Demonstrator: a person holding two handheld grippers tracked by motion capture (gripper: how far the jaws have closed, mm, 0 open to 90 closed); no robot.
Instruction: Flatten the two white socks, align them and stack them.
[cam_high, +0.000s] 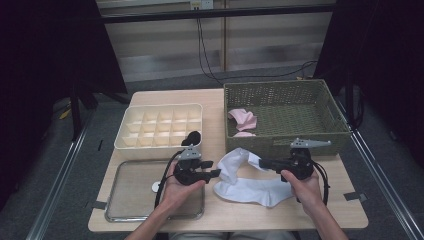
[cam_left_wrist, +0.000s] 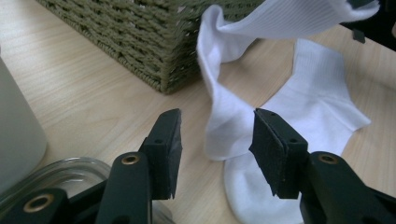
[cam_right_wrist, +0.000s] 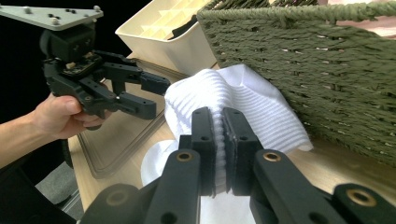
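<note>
Right tongs clamped on a fold of the white sock, lifting that end off the table; the rest lies flat in front of the green wicker basket. Left tongs stand about half open with nothing between the jaws, just beside the sock. Cream divider box and metal tray sit to the left.

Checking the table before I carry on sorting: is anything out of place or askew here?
The white sock lies twisted across the table, one end lifted and pinched in the right hand-held gripper, rather than flat. A dark item sticks up out of one compartment of the cream organizer. Nothing looks spilled or damaged.
</note>
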